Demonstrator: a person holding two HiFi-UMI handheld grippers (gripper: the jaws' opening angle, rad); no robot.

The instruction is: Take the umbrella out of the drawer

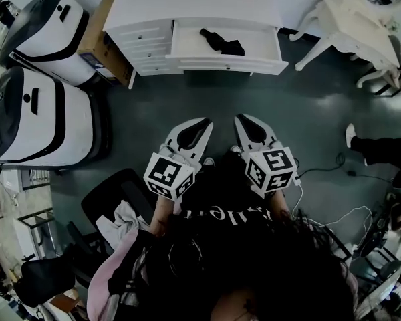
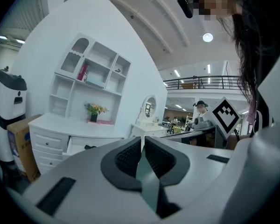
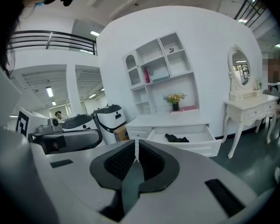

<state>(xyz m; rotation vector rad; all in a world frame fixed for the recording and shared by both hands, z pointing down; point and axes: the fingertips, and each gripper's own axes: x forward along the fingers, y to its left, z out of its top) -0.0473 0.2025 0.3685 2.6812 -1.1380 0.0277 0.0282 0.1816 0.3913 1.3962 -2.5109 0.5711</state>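
Holding both tongs close in front of us, we had the left gripper and the right gripper each with its jaws pressed together on nothing, well short of the white dresser. Farther off, the drawer already stood pulled open, and the black umbrella lay inside it untouched. By our judgement, the reach, the grasp and the lift out were all left to do.
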